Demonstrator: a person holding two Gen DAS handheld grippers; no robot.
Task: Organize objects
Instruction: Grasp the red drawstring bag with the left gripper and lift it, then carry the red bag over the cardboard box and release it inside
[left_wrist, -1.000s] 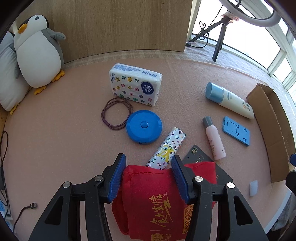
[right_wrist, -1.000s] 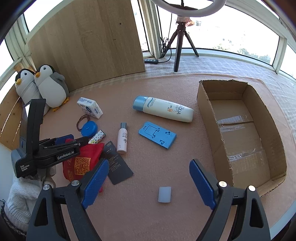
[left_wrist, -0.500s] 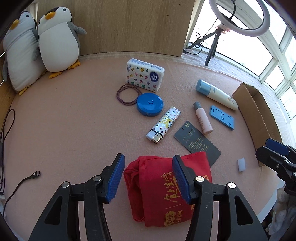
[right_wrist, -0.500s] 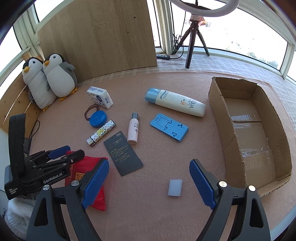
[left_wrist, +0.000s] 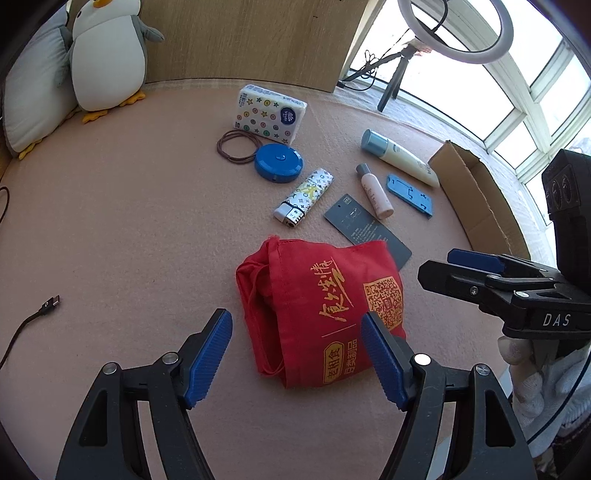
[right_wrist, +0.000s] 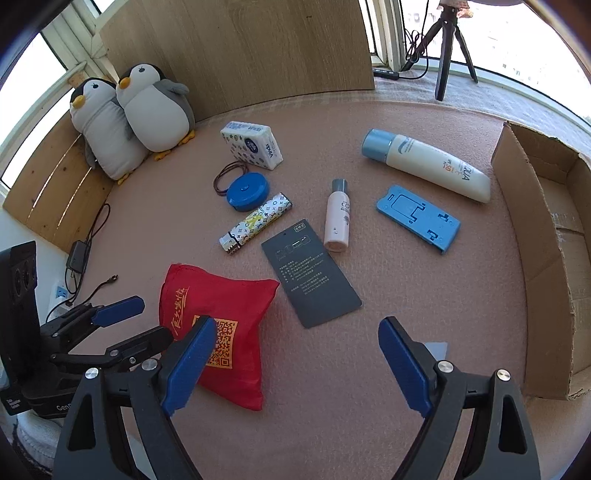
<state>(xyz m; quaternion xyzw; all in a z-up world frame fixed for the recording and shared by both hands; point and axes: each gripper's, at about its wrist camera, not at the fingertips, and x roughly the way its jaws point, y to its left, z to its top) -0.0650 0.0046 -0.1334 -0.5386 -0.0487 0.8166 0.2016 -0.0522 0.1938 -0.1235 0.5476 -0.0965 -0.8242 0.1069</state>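
Tongs (left_wrist: 297, 354) on the left, just opening, hover tilted over red bag (left_wrist: 317, 306).

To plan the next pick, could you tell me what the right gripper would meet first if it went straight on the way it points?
Probably the dark grey card: it lies centred ahead of the open right gripper, before the pink bottle. Depth is uncertain.

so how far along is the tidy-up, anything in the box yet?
Nothing done: the cardboard box looks empty. In hand: nothing. The left gripper has just been opening, off the red bag lying on the mat; the right gripper hangs open. Left: the bag, sunscreen tube, small bottle, lighter and the rest.
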